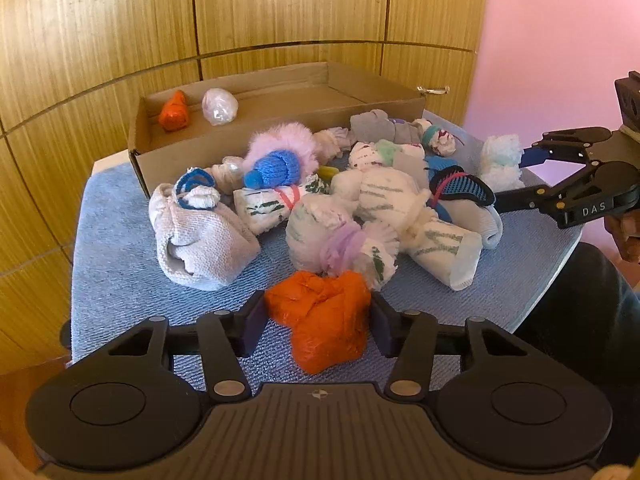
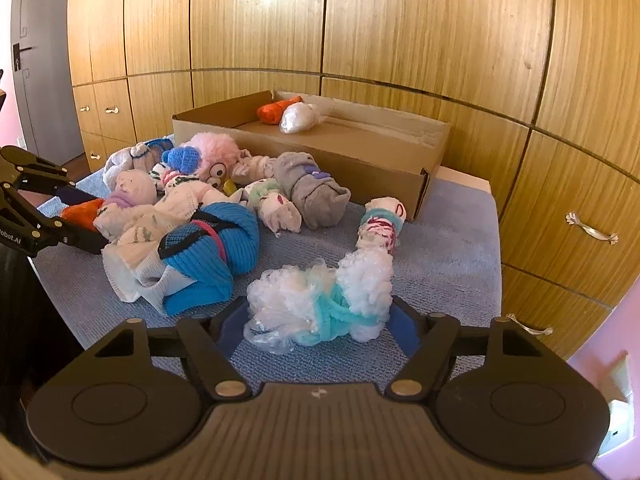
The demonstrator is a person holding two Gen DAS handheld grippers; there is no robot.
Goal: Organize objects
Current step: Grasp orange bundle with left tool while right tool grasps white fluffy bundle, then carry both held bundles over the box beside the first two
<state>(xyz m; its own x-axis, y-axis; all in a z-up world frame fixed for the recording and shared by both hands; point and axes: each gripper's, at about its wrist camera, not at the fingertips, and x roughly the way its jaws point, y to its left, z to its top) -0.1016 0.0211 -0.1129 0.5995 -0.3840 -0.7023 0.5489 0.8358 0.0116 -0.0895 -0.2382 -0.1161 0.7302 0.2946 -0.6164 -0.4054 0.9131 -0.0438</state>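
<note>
We see two bundles in the box (image 1: 280, 92), one orange, one white. Our left claw (image 1: 318, 320) brackets an orange bundle (image 1: 320, 316), seemingly touching; right claw (image 2: 320, 320) brackets a white-and-teal bundle (image 2: 320, 304), drawer handles (image 2: 592, 230) visible only there.

Matt cardboard box (image 1: 276, 128), ribbed blue cloth mat (image 1: 120, 264), glossy crinkled orange plastic bundle (image 1: 320, 316), knit socks (image 1: 200, 236).

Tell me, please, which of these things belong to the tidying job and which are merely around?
Job: orange bundle between the left gripper fingers; white-and-teal bundle between the right gripper fingers; sock pile; cardboard box.
Around: blue mat; wooden cabinets.
</note>
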